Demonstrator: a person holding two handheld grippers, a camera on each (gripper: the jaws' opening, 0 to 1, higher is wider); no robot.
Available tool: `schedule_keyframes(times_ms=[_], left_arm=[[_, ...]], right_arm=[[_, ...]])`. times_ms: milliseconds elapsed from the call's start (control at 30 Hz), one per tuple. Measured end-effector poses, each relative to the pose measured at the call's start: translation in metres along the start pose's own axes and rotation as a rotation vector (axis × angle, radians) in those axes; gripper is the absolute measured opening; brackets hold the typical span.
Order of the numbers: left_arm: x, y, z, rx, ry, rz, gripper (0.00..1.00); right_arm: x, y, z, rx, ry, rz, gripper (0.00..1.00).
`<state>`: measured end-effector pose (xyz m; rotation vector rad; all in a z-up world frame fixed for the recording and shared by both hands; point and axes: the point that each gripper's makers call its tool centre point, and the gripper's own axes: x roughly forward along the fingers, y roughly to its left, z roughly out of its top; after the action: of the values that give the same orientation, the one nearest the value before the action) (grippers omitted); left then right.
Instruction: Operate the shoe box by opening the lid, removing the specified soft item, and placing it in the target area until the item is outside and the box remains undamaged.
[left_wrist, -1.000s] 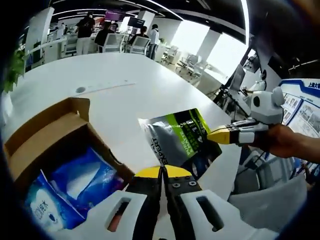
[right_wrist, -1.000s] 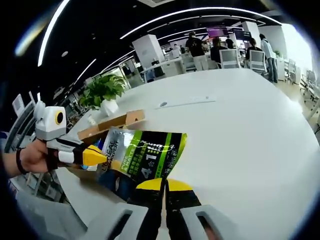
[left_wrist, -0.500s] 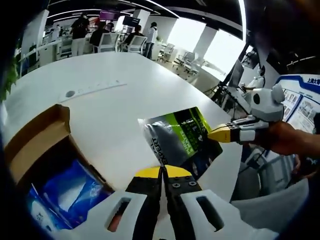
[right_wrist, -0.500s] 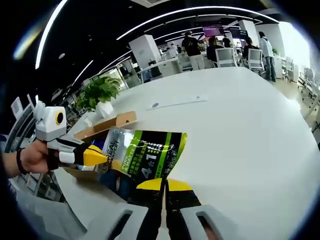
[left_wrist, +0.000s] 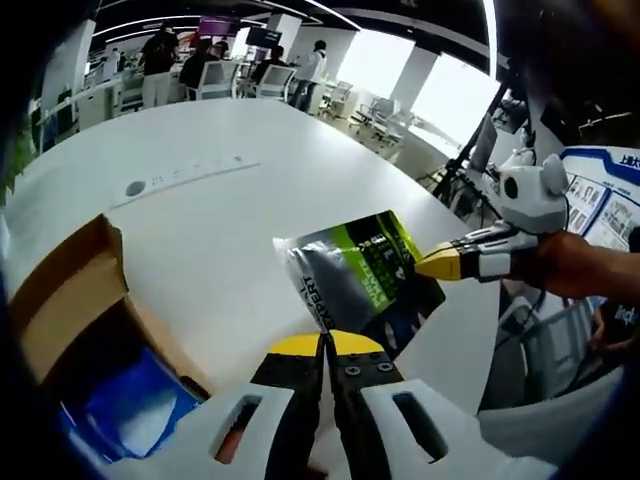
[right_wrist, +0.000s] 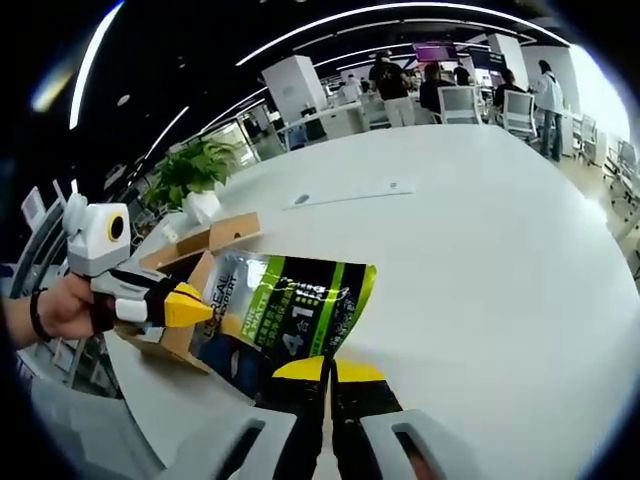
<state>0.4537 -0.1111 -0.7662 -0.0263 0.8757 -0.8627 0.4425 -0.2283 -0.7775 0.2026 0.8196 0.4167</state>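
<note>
Left gripper: from my left gripper view, its yellow-tipped black jaws are pressed together on the near edge of the pouch; in my right gripper view I see it come in from the left, held by a hand, its tip at the pouch's side.
Right gripper: its jaws are also pinched together on the pouch's lower edge; in the left gripper view it enters from the right, its yellow tip on the pouch's far edge.
Soft item: a glossy grey, black and lime-green plastic pouch with white lettering; I have it outside the box, held between both grippers above the worktop, its printed face towards the right gripper view.
Shoe box: a brown cardboard box with its lid flap standing open, sitting on the worktop beside the pouch; in the right gripper view it lies behind the pouch.
Box contents: a blue and white plastic pack lies inside.
Worktop: a large white rounded table.
Background: a green potted plant near the worktop's edge; people standing among office chairs at the far end.
</note>
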Motion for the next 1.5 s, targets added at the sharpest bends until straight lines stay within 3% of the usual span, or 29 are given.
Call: schedule_keyframes(times_ms=[367, 533, 667, 1000, 1233, 1500], left_arm=[[0.024, 0.017, 0.005, -0.016, 0.010, 0.017, 0.00], [0.034, 0.017, 0.003, 0.017, 0.030, 0.039, 0.00], [0.041, 0.017, -0.002, 0.093, 0.080, 0.065, 0.00], [0.057, 0.025, -0.009, 0.134, 0.159, 0.098, 0.00], [0.064, 0.029, -0.021, 0.220, 0.262, 0.131, 0.01], [0.066, 0.031, -0.023, 0.213, 0.282, 0.141, 0.01]], right_arm=[[0.017, -0.016, -0.001, 0.005, 0.034, 0.011, 0.00], [0.023, -0.026, 0.001, 0.007, 0.042, 0.014, 0.00], [0.028, -0.031, -0.001, 0.007, 0.052, 0.014, 0.00], [0.040, -0.039, -0.010, 0.010, 0.084, 0.019, 0.00], [0.045, -0.039, -0.015, 0.007, 0.100, 0.023, 0.00], [0.048, -0.040, -0.021, 0.009, 0.118, 0.024, 0.00]])
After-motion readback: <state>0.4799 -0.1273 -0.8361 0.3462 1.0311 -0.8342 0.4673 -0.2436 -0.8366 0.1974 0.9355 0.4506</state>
